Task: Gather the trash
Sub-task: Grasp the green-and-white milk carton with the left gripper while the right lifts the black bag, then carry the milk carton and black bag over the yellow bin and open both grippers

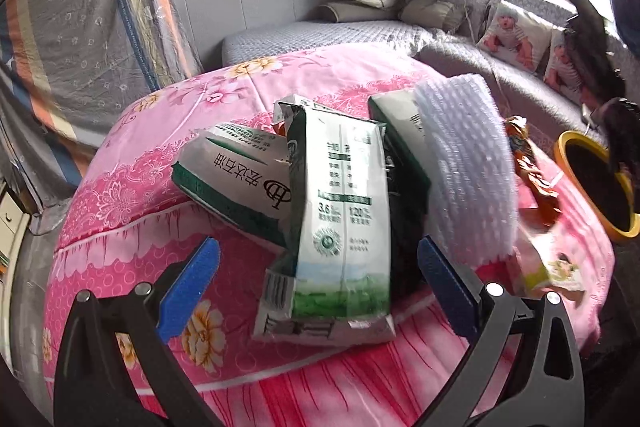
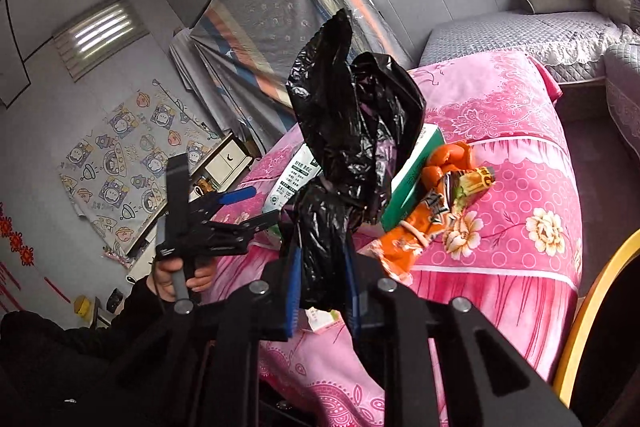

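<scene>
Trash lies on a pink flowered cloth. A flattened white-and-green milk carton lies in front, leaning on a white-and-green box. White foam netting and an orange snack wrapper lie to the right. My left gripper is open, its blue pads on either side of the carton's near end. My right gripper is shut on a crumpled black plastic bag and holds it up above the cloth. The left gripper also shows in the right wrist view, open.
A yellow-rimmed bin lined in black stands at the right edge of the cloth; its rim shows in the right wrist view. A grey sofa with cushions stands behind. A small snack packet lies near the bin.
</scene>
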A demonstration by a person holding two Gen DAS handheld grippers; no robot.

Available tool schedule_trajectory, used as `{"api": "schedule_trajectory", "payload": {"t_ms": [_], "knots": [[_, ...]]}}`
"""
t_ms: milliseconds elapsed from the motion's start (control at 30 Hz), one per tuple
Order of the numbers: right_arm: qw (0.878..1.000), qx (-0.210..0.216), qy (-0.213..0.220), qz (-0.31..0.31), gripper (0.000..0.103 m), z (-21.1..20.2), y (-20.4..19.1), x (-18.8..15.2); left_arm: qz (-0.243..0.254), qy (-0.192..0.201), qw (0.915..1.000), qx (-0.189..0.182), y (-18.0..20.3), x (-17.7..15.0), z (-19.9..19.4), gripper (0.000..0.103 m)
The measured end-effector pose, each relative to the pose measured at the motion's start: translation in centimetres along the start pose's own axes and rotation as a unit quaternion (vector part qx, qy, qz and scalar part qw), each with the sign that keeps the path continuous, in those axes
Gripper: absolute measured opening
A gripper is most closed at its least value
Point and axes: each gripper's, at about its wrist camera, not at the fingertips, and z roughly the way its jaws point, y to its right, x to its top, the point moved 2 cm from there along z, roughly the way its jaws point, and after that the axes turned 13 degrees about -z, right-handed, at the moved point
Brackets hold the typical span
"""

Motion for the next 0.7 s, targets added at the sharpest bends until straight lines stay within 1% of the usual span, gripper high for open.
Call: {"api": "schedule_trajectory", "payload": {"t_ms": [200,300,333,367,400,567,633,700], "knots": [[1.000,0.004,0.001,0.006,0.018,0.4,0.1,-0.4,0.000,-0.034,0.9994,0.007,-0.6,0.7,3.0,0.095],[1.000,0.005,0.005,0.007,0.018,0.2,-0.3,-0.8,-0.013,-0.043,0.9988,0.016,-1.3,0.8,4.0,0.095],[1.000,0.004,0.005,0.008,0.018,0.1,-0.2,-0.8,-0.017,-0.045,0.9987,0.018,-1.4,0.8,4.2,0.091],[1.000,0.003,0.005,0.008,0.018,0.0,-0.4,-1.0,-0.020,-0.048,0.9986,0.013,-1.6,0.7,4.2,0.085],[1.000,0.002,0.005,0.008,0.018,0.1,-0.3,-1.0,-0.022,-0.052,0.9984,0.003,-1.5,0.6,4.2,0.067],[1.000,0.004,0.009,0.011,0.018,-0.4,-0.8,-1.3,-0.013,-0.041,0.9990,0.009,-1.1,0.0,2.7,0.066],[1.000,0.007,0.010,0.011,0.018,-0.6,-1.1,-1.5,-0.023,-0.030,0.9993,-0.004,-1.5,-0.2,1.1,0.065],[1.000,0.010,0.013,0.012,0.018,-0.7,-1.2,-1.4,-0.028,-0.012,0.9995,-0.009,-2.0,-0.4,-0.5,0.065]]}}
